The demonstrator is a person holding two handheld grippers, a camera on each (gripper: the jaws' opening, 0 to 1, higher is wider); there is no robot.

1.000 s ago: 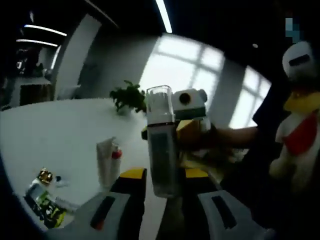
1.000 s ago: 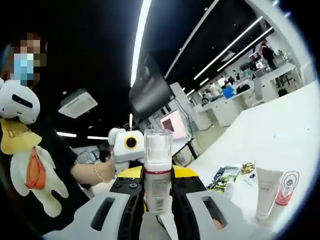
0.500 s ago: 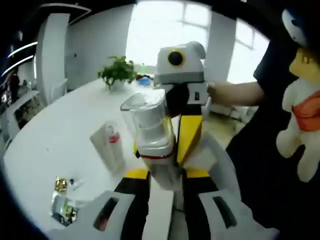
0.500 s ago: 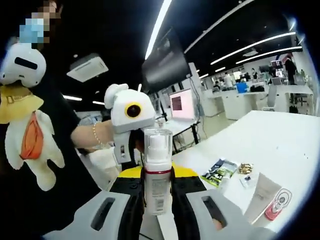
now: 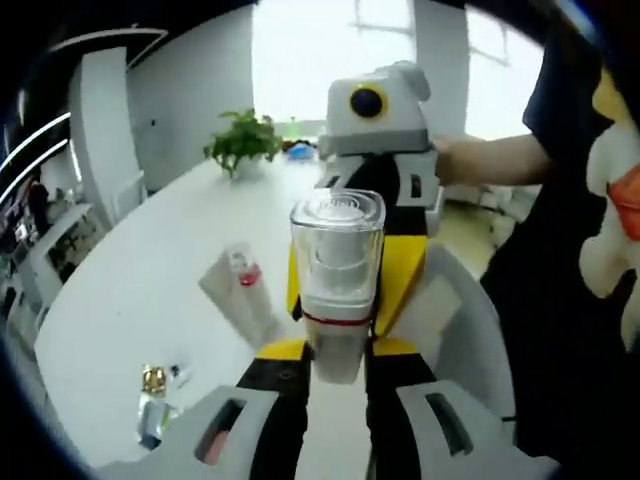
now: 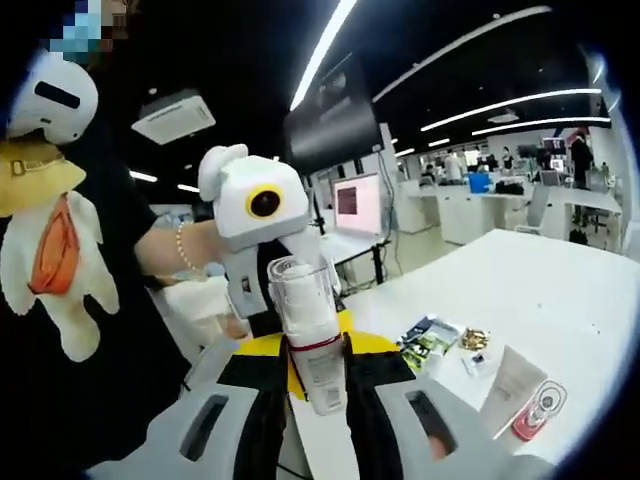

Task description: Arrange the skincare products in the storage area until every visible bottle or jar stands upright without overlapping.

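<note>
Fingers of both grippers, left gripper [image 5: 335, 375] and right gripper [image 6: 318, 385], pinching same pump bottle [image 5: 337, 285] at base, clear cap sticking out.

Open-plan office, we'd say. Past the right gripper's jaws we see long ceiling light strips [image 6: 330, 50], a hanging dark screen [image 6: 330, 125], a lit monitor [image 6: 360, 203] and rows of white desks [image 6: 480, 205] with people far off, too small to detail. Ahead of the left gripper we see a big white table [image 5: 130, 300], a potted plant [image 5: 245, 145] at its far end and tall bright windows [image 5: 330, 50] behind.
</note>
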